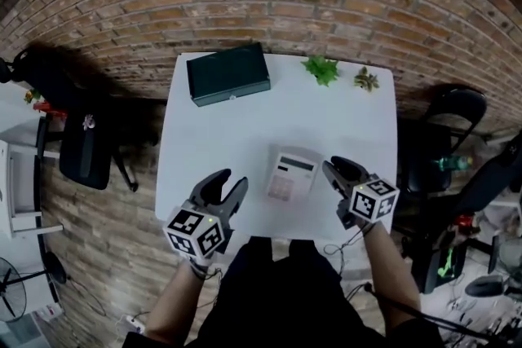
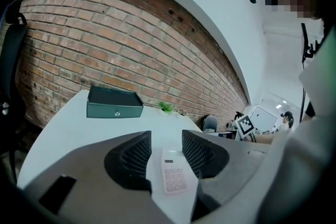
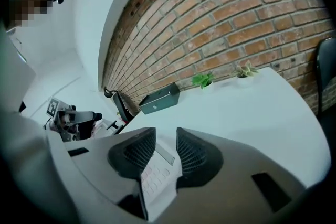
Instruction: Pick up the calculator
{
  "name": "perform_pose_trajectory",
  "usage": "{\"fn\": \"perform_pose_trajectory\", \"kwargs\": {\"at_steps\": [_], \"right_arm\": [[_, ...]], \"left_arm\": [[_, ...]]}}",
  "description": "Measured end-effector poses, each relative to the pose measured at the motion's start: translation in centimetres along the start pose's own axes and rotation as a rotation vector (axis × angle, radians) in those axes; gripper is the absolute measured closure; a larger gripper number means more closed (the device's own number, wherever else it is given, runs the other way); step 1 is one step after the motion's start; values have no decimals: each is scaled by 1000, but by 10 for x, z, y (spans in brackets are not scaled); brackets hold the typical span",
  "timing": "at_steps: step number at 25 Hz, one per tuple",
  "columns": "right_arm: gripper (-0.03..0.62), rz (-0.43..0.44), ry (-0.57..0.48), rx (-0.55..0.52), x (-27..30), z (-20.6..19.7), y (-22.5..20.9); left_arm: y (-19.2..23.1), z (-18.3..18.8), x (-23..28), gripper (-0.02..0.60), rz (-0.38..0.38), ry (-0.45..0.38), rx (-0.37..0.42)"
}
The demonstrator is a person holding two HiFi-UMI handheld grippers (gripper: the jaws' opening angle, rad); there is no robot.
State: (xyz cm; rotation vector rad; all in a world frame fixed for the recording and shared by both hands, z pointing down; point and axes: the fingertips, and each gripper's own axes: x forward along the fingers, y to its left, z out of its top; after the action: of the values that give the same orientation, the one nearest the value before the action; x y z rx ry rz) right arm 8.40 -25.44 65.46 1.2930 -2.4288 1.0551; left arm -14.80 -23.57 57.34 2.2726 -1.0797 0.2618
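Now at the approach step: left tool point(image 1: 231, 179) and right tool point(image 1: 334, 167) hang part-open, empty, flanking the calculator point(image 1: 292, 175), which lies flat on the table point(image 1: 228, 126). Next, one tool must straddle its edges.

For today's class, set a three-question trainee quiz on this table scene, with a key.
1. True or false: the calculator is lifted off the table.
2. What sits at the table's far left? A) mug B) dark green box C) laptop
3. How many small plants stand at the table's far edge?
Key: 1 false; 2 B; 3 two.
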Motion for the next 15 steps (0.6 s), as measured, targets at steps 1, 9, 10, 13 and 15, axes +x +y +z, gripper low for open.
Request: {"fn": "perform_pose_trajectory", "kwargs": {"at_steps": [1,9,10,13,15], "right_arm": [[462,5,18,-1,5,-6,-2],[412,58,168,44,48,-52,-19],[408,67,187,54,53,-56,-19],[407,110,234,78,64,-64,-16],[404,148,260,66,71,-66,-12]], "left_arm": [[0,-1,2,402,-3,6,-1],[-2,-7,10,402,-3,34,-7],[-2,-8,10,402,0,39,-10],[0,-9,8,402,3,45,-15],[2,-9,8,402,4,40,-23]]}}
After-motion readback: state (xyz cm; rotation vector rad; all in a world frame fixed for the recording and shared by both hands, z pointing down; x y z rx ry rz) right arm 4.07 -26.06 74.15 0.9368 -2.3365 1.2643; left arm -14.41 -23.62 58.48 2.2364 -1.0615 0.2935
